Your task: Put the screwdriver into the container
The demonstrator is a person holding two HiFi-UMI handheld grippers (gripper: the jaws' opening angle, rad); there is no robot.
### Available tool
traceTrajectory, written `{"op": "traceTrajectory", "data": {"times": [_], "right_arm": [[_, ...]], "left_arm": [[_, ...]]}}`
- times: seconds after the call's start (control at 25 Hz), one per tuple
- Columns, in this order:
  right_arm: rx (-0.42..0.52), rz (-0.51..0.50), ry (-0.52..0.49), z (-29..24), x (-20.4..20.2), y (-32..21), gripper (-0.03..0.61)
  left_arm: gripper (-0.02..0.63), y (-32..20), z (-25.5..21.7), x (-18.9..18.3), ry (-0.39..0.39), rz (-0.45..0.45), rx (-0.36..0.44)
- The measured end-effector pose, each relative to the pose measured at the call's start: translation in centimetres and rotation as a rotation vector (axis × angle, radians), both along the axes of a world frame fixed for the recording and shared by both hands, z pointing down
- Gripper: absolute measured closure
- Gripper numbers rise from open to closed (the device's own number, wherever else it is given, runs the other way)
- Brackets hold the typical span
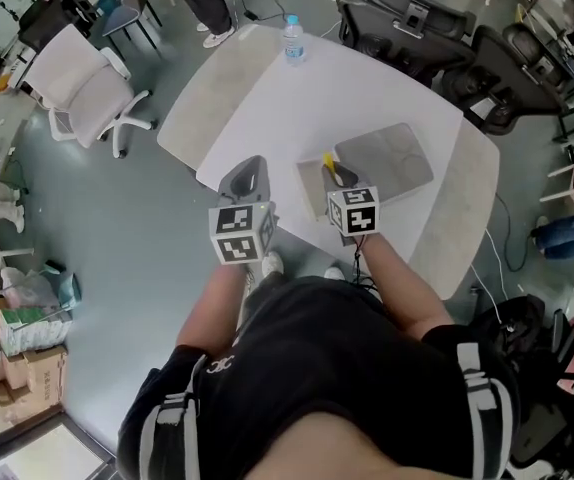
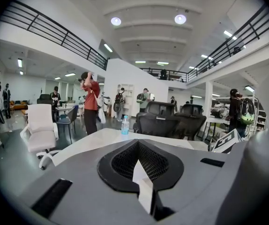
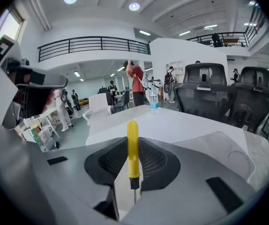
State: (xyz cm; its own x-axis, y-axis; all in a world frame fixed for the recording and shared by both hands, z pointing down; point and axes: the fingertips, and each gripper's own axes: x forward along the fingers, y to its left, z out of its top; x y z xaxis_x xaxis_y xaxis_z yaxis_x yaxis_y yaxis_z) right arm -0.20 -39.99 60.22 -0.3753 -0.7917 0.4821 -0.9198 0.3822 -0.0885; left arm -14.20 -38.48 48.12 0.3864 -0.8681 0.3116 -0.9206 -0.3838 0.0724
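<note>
Here: one screwdriver (image 3: 132, 144), one container (image 1: 382, 163), one bottle (image 1: 294, 40).

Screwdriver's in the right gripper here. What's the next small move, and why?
Probably carry the right gripper a little forward and rightward over the container, then lower it. The screwdriver is already clamped, handle pointing ahead, and the container lies on the table just ahead to the right, not yet under it.

White tabletop (image 1: 347, 98), with greyer panels along its left and right edges. One water bottle (image 1: 294, 40) stands upright at the far edge. One shallow grey container (image 1: 392, 158) lies toward the near edge, well apart from the bottle.
</note>
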Motion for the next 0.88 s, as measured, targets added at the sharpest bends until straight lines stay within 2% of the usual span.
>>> {"op": "traceTrajectory", "data": {"times": [0.4,0.64,0.88], "right_arm": [[-0.184,-0.009,0.028,5.8,-1.8,-0.9,0.508],[-0.299,0.051,0.071,9.1,-1.5,-1.7,0.508],[-0.417,0.063,0.092,11.6,-1.5,-2.3,0.506]], "left_arm": [[0.601,0.3,1.4,-2.1,-0.008,-0.02,-0.038],[0.601,0.3,2.3,-3.6,-0.013,-0.037,-0.055],[0.601,-0.1,2.6,-4.3,-0.016,-0.044,-0.065]]}}
